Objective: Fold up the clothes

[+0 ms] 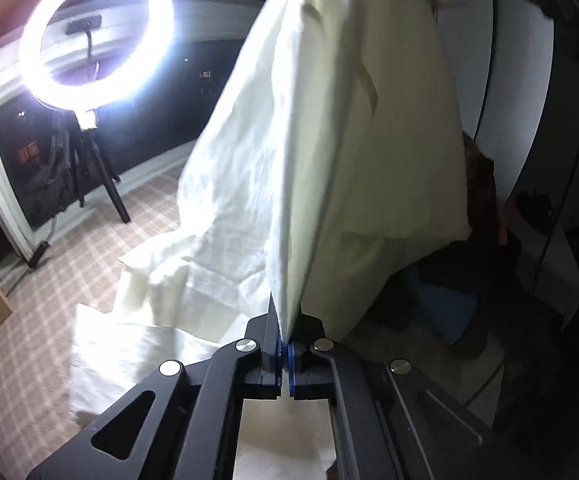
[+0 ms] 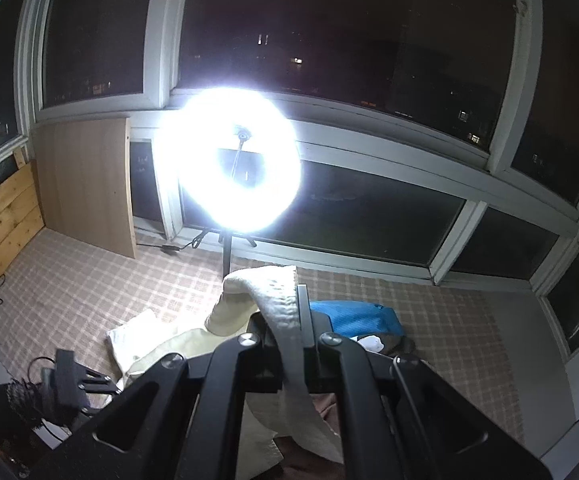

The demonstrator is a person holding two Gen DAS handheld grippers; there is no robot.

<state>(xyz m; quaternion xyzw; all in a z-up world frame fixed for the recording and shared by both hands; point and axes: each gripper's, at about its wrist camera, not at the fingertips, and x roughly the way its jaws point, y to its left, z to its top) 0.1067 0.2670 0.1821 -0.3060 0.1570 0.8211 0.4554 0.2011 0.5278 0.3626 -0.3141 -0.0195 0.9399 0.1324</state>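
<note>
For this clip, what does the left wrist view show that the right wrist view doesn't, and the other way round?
Only the left wrist view: the left gripper shut on an edge of the white garment, which rises as a broad sheet that fills the frame, and a second white cloth flat on the floor.

Only the right wrist view: the right gripper shut on a bunched fold of the garment, a blue garment on the floor behind it, wooden boards against the wall, and the window panes.

Both: the lit ring light on its tripod and the checked carpet.
</note>
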